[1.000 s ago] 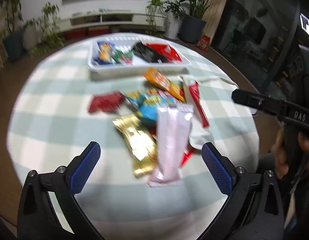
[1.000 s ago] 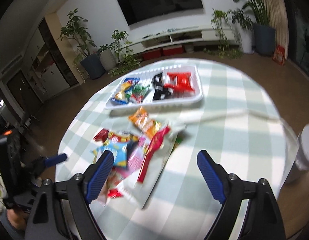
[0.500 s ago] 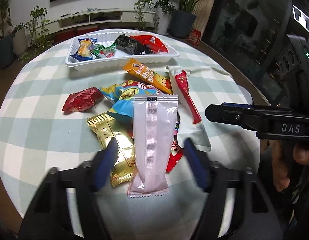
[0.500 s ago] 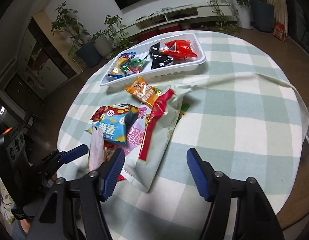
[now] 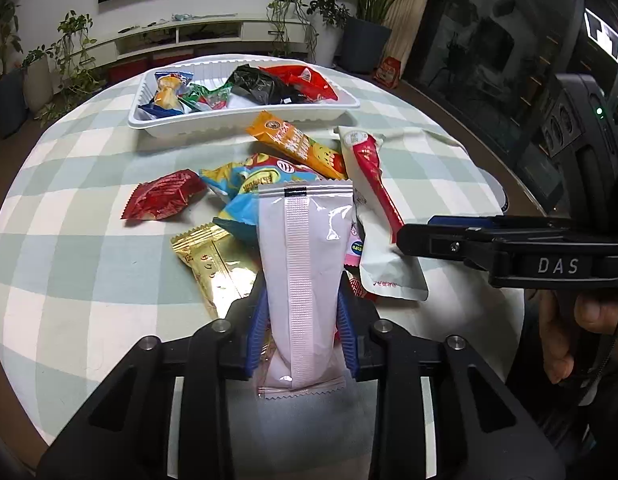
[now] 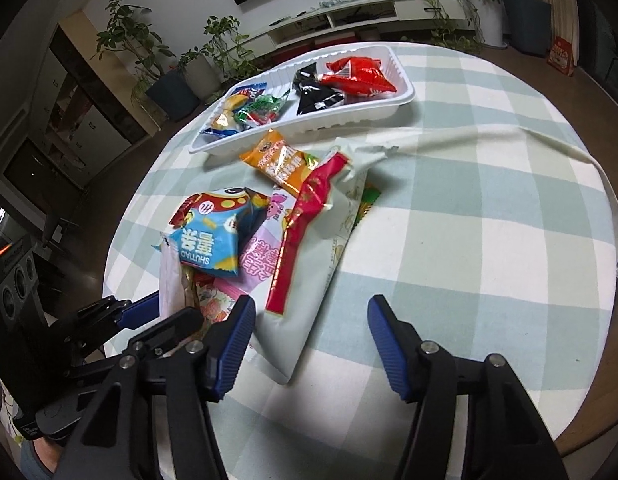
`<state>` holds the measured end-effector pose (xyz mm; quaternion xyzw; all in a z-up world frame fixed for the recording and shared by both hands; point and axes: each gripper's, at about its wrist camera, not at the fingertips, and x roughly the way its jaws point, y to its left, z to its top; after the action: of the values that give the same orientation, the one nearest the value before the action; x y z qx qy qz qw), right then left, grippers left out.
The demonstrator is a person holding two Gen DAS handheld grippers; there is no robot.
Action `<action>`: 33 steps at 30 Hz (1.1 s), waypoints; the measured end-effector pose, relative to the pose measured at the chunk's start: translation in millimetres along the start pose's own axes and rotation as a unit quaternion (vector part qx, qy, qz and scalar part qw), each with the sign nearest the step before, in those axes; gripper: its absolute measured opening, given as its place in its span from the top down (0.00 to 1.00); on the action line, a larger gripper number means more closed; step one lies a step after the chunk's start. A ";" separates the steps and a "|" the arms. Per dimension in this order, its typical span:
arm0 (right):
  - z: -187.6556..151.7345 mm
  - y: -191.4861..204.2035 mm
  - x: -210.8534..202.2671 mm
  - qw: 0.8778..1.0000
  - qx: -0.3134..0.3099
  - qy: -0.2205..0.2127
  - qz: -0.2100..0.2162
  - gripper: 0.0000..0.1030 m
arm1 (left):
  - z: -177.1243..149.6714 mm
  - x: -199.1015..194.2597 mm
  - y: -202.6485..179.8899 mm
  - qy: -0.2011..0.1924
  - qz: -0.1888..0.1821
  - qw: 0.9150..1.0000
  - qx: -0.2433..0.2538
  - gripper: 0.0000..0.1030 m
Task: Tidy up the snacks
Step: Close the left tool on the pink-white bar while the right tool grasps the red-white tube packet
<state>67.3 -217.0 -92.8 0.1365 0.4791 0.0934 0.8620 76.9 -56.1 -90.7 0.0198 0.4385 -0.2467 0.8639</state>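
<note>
- Left gripper [image 5: 301, 320] pinches the pale pink packet [image 5: 303, 264] — its long axis points ahead toward the white tray [image 5: 245, 124].
- Right gripper [image 6: 309, 344] — jaws closing, straddling the white-and-red pouch's [image 6: 309, 280] near end.

On my table I counted one white tray [image 5: 245, 122] with four snack packets inside: one yellow-blue [image 5: 169, 88], one green [image 5: 207, 98], one black [image 5: 255, 84] and one red [image 5: 305, 80]. Outside the tray I could count seven loose packets in one pile [image 5: 269, 208], maybe more hidden under them. I held two grippers.
</note>
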 end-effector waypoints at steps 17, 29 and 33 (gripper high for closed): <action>20.2 8.0 35.9 0.999 -0.020 0.029 -0.030 0.58 | -7.2 -5.3 12.6 0.000 -0.003 1.000 -0.019 0.72; 25.0 20.9 45.3 0.980 -0.137 0.031 -0.143 0.67 | -8.2 -2.1 14.6 0.004 -0.001 1.000 -0.024 0.72; 22.0 23.3 44.1 0.977 -0.153 0.031 -0.148 0.68 | -7.4 -2.0 13.8 0.004 0.001 1.000 -0.024 0.72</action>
<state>108.4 -185.3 -109.5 -0.0718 0.5004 0.0413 0.8618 76.5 -41.3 -96.3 0.0003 0.4474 -0.2348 0.8629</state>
